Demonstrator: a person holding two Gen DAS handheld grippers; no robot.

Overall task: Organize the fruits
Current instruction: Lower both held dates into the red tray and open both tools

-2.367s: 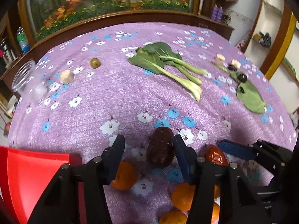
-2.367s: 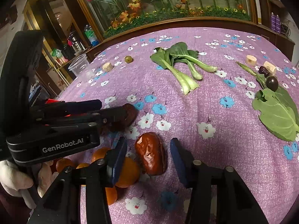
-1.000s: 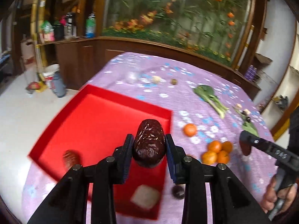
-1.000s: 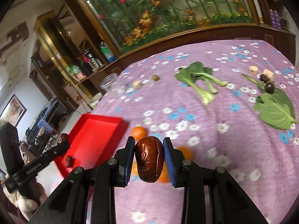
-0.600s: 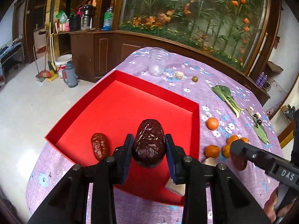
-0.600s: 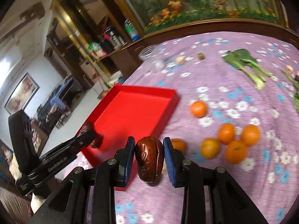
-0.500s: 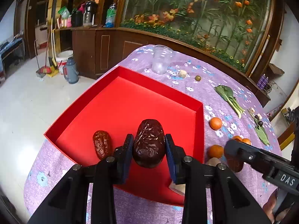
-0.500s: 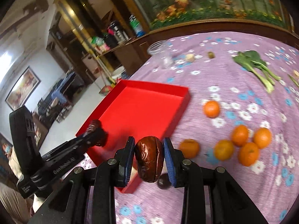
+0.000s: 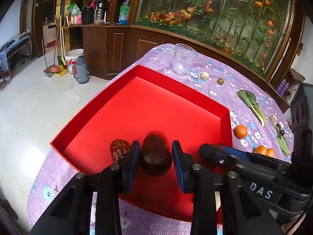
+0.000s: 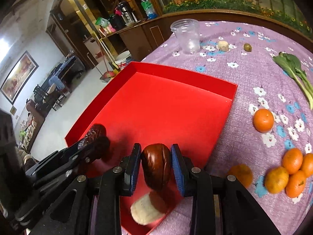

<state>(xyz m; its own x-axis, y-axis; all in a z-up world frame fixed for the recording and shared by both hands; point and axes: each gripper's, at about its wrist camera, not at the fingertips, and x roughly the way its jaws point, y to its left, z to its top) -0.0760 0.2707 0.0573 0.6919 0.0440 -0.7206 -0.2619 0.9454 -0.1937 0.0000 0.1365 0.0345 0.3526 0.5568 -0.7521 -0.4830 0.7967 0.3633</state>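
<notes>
A red tray (image 9: 156,105) sits at the table's near left; it also shows in the right wrist view (image 10: 168,105). My left gripper (image 9: 156,156) is over the tray's near part with a dark date (image 9: 155,156) between its fingers; a small gap shows on each side, so the jaws look slightly parted. Another date (image 9: 117,149) lies in the tray to its left. My right gripper (image 10: 156,162) is shut on a brown date (image 10: 156,164) above the tray's near corner. A pale round piece (image 10: 145,208) lies in the tray below it.
Several oranges (image 10: 289,174) and one apart (image 10: 263,119) lie on the purple cloth right of the tray. A clear plastic cup (image 10: 186,36), a pale chunk (image 10: 223,45), a green fruit (image 10: 247,47) and bok choy (image 10: 293,68) lie farther back.
Both grippers lifted their dates off the cloth and carried them left over the red tray. The left jaws have since loosened around their date. The right gripper came down beside the left.
</notes>
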